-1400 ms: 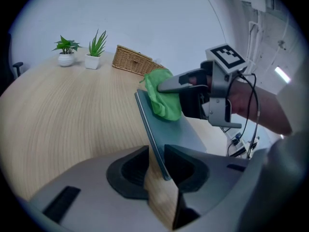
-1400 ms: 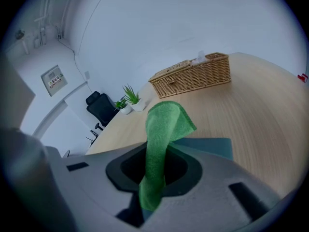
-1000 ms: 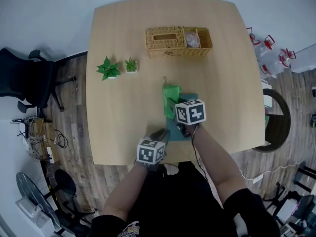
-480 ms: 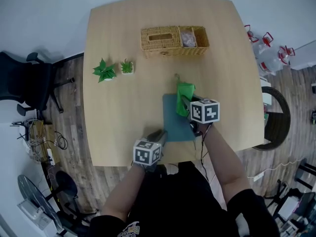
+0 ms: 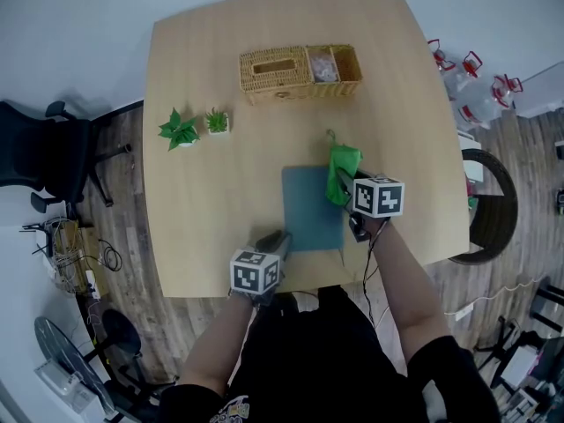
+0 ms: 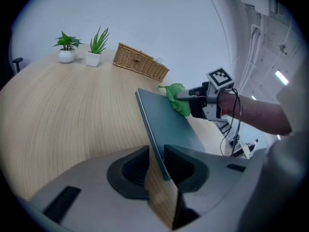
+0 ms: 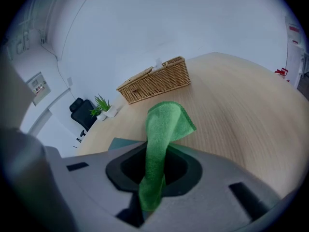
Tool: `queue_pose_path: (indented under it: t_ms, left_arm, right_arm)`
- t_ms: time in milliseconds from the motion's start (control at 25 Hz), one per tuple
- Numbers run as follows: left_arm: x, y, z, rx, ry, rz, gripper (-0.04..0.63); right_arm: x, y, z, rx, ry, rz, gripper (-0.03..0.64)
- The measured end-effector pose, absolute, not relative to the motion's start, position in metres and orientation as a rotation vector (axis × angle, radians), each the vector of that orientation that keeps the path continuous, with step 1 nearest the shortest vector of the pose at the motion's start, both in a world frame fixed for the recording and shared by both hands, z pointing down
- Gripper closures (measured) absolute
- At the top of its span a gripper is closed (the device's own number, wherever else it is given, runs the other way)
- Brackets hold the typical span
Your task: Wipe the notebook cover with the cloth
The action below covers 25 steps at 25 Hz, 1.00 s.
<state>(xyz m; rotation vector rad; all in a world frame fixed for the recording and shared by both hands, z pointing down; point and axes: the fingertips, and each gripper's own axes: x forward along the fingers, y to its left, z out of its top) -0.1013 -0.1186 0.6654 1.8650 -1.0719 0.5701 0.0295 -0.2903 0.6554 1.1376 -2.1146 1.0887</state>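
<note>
The left gripper view is showing what the head view cannot: the left gripper (image 6: 157, 159) is pinching the near corner of the teal notebook (image 6: 166, 117), its jaws nearly together on the edge. The right gripper view is showing the right gripper (image 7: 153, 174) clamping the green cloth (image 7: 161, 129), which is sticking up between narrow jaws. Seen from the head view, the notebook is lying flat on the table (image 5: 203, 201), with the cloth at its far right corner. Beyond the notebook, a wicker basket (image 5: 275, 69) is holding pale items in its right compartment. Two small potted plants (image 5: 179, 130) are standing to the notebook's far left.
</note>
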Motion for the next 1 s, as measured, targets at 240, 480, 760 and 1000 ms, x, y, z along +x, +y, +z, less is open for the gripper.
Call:
queue_pose_path:
  t_ms: [240,480,760,1000]
  left_arm:
    - [-0.102,-0.119,0.666,1.871,-1.080,0.573,0.503]
    - [-0.102,-0.119,0.666,1.875,-1.089,0.576,0.502]
    - [-0.108,-0.118,0.659,1.861,-1.198,0.535,0.489]
    - [-0.115,-0.112,0.622,1.880,-1.365,0.460,0.499]
  right_arm:
    - [0.047,-0.282,0.656,1.159,-2.097,1.089,0.554]
    - [0.052,-0.266,0.643,1.140,-2.174,1.100,0.554]
    - [0.050,-0.245,0.608,1.048,-2.326,1.025,0.554]
    - [0.054,-0.227,0.574,0.938,-2.447,0.932,0.554]
